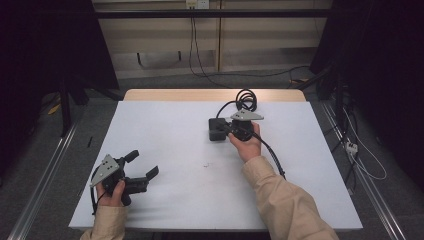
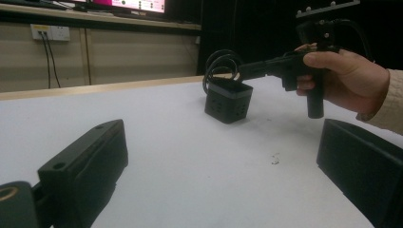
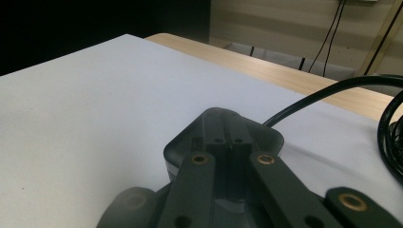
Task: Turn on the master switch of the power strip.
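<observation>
Black box (image 1: 216, 129) sits on the white table (image 1: 165, 130); right gripper (image 1: 226, 128) jaws pressed together inside it, left gripper (image 1: 145, 166) spread wide.

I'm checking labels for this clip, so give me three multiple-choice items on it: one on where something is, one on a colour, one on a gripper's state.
1. Where does the small box stand?
A. on the white tabletop, far side, at the right gripper
B. on the floor by the rails
C. beside the left gripper

2. What colour is the box?
A. white
B. black
C. red

3. How does the left gripper stand?
A. shut on the box
B. shut on a cable
C. open, holding nothing

Answers:
1 A: the high view shows it on the tabletop right at the right gripper.
2 B: it looks black in the high and left gripper views.
3 C: its jaws stand wide apart over bare tabletop in the left gripper view.
</observation>
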{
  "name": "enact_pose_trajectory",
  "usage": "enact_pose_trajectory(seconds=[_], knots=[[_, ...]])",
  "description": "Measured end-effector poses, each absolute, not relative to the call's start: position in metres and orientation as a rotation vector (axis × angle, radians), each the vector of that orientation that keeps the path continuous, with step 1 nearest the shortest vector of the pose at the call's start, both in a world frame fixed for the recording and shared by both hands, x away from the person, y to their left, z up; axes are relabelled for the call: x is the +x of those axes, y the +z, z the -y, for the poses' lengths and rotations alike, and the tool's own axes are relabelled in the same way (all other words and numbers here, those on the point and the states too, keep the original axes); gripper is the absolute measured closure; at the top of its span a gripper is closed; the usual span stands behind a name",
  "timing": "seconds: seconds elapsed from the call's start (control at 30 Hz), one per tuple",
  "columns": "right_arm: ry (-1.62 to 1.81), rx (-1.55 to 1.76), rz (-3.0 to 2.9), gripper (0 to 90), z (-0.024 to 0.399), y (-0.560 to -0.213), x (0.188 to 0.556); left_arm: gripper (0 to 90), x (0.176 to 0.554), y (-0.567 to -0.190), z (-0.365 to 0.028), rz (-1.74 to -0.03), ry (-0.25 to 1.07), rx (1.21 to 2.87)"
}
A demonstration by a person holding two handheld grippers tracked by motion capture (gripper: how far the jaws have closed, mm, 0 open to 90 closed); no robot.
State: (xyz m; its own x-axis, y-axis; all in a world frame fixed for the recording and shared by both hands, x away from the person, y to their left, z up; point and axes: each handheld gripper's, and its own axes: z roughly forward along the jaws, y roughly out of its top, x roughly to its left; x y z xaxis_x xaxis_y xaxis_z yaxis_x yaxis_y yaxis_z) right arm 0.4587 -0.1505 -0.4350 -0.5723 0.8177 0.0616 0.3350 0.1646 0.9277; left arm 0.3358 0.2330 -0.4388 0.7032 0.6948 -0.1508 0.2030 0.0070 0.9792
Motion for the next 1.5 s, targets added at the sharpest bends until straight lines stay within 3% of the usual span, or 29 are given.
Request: enact_pose_trajectory(seconds=[1.5], knots=[[1.349, 1.066, -2.029, 90.0, 0.1466, -0.4410, 0.4658, 2.7, 0.3357, -0.4390, -0.2335, -0.762, 0.453, 1.557]])
